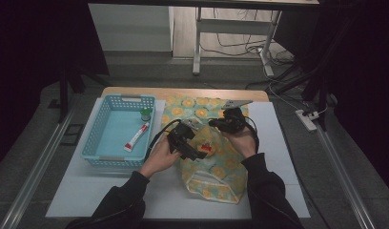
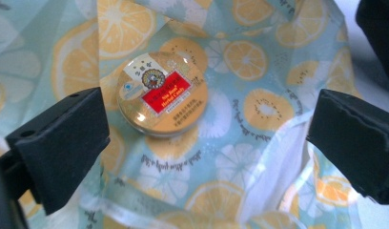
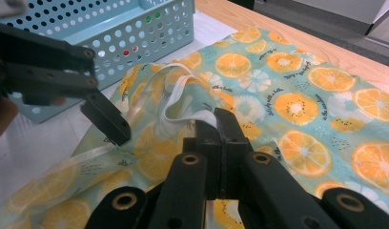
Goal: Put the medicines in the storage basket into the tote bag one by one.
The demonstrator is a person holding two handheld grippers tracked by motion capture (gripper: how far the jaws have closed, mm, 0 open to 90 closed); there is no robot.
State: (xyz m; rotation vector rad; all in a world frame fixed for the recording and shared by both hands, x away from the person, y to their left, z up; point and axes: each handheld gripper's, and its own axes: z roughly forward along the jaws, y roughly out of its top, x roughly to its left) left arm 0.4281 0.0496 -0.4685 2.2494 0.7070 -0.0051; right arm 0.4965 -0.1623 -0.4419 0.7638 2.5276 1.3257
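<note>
One bag, translucent plastic, teal with orange-slice print, lying flat mid-table just right of one blue perforated basket. Right gripper clamped together on bag's white rim strip. Left gripper jaws wide apart, nothing between the pads, above one round gold tin with red label, seen through the bag. Basket holds one tube, one small jar.
</note>
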